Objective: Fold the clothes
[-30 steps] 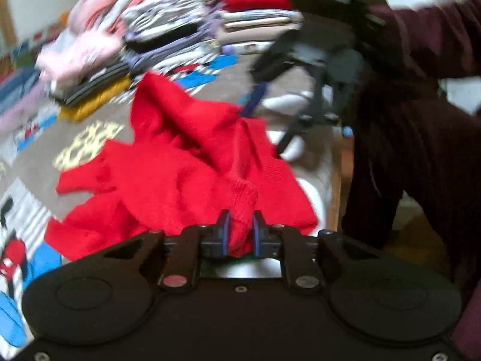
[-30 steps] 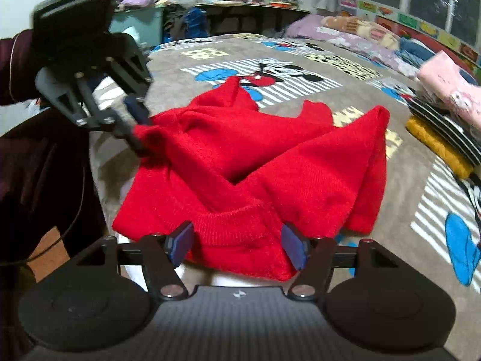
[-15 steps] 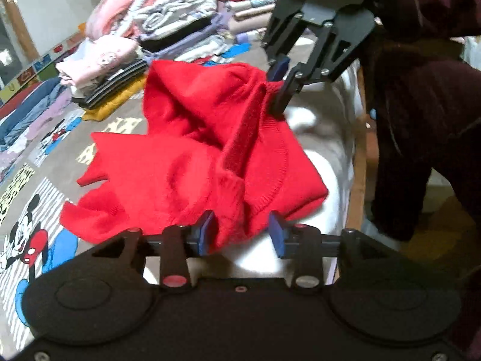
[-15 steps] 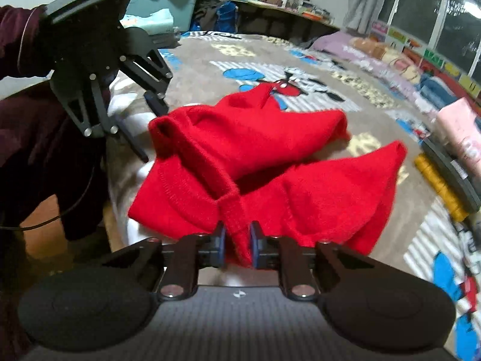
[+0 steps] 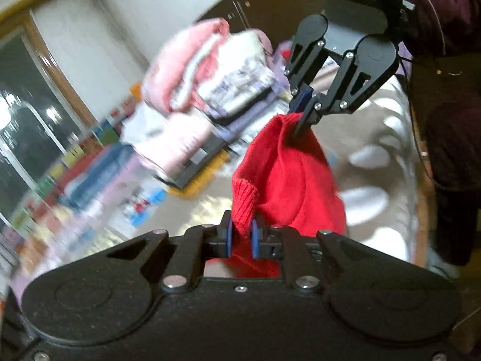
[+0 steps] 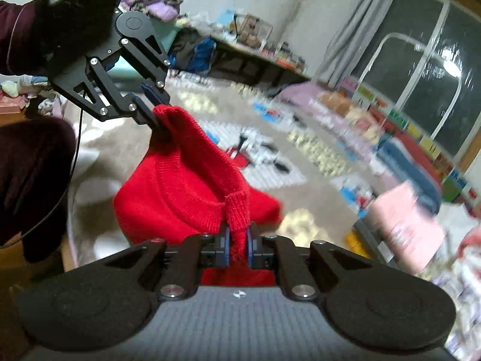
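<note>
The left hand-held gripper (image 5: 241, 234) was closed on the ribbed edge of the red knit sweater (image 5: 288, 180); the right hand-held gripper (image 6: 238, 245) was clamped on another ribbed edge. The sweater hung between them, above the bed (image 6: 300, 162) (cartoon-print cover). Judged step: lifting to spread. Next: draw both grips apart, lay flat.

The red sweater (image 5: 288, 180) hung taut between the left gripper (image 5: 241, 234) and the right gripper (image 6: 238, 245), filling the gap between them. Below it the blanket (image 6: 186, 99) lay bare. Ahead-left of the left gripper, stacked folded clothes (image 5: 204, 90) blocked the way; a dark sleeve (image 5: 445, 9) closed its right side.
</note>
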{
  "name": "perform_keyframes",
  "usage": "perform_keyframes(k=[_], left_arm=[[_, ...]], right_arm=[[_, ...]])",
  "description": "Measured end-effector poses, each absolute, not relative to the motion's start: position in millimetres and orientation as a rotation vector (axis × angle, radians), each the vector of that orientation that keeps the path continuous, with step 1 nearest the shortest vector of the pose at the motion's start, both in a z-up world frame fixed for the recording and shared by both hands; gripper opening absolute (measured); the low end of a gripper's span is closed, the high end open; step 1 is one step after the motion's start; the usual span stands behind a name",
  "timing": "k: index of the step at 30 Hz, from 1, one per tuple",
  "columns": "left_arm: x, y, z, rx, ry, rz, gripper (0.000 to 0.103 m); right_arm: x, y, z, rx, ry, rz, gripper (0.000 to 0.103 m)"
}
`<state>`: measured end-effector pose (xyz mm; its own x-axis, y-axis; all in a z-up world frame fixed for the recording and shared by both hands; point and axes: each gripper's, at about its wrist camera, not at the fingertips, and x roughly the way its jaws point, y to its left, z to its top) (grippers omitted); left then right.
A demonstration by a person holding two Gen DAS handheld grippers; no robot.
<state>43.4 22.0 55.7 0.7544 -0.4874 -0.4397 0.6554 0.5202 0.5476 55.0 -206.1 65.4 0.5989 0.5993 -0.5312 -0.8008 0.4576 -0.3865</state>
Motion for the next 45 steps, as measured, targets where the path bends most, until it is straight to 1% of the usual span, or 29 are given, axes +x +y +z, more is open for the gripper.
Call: perform_keyframes(k=[5,12,19,25,30,38,45], left_arm=[[47,28,104,0.791,0.15,-0.59,0.01],[34,45,153,0.832,0.06,-0.538,0.01],[35,56,162,0.845,0.065,-0.545,0.01],[40,64,166,0.856,0.08,-0.55,0.01],[72,70,160,0.855,0.134,-0.541,0.01],[162,80,170,0.825,0.208,-0.478,0.01],[239,79,188,0.795,0.208,-0.411,0.01]], right_arm=[[61,-204,120,-0.667,0.248,0.867,0.012],[59,-202,176,-0.67,0.144,0.872,0.012],[46,-205,209,-0.658,0.074,0.921,0.012],[63,-197,212,-0.645,0.093,0.966,0.012],[94,-182,206,-0.631,0.132,0.988,0.011],[174,-146,209,-0.635,0.175,0.967,0.011],[250,-127,218,-0.654,0.179,0.908,0.011]])
